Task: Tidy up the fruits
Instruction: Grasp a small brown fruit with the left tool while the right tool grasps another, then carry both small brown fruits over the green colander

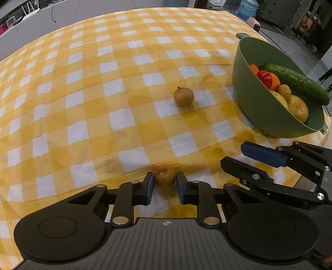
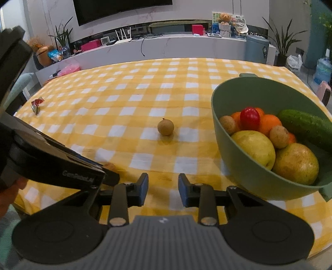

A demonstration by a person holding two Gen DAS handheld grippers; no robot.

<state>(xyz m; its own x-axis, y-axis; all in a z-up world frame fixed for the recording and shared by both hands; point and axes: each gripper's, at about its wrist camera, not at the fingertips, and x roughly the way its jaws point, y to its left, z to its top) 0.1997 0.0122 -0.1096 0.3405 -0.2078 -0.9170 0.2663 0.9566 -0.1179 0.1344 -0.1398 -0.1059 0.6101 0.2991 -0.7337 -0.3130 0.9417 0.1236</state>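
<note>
My left hand-held gripper (image 1: 165, 180) has its 2 blue pads nearly closed around a small brown longan (image 1: 164, 174) low on the yellow-checked tabletop (image 1: 87, 87); I cannot tell if both pads touch it. My right hand-held gripper (image 2: 163, 183) is parted, holding nothing. A second longan (image 2: 165, 127) lies mid-cloth, left of the green bowl (image 2: 249, 95) of fruit. The lettering on the left unit is too blurred to read.

A dark wall-mounted television (image 2: 122, 9) hangs on a pale marble-veined wall above a long white console (image 2: 157, 46) carrying a router, a red box (image 2: 197, 28) and a teddy bear (image 2: 225, 19), with potted plants (image 2: 62, 37) at both ends and a yellow-checked tablecloth (image 2: 128, 99) in front.
</note>
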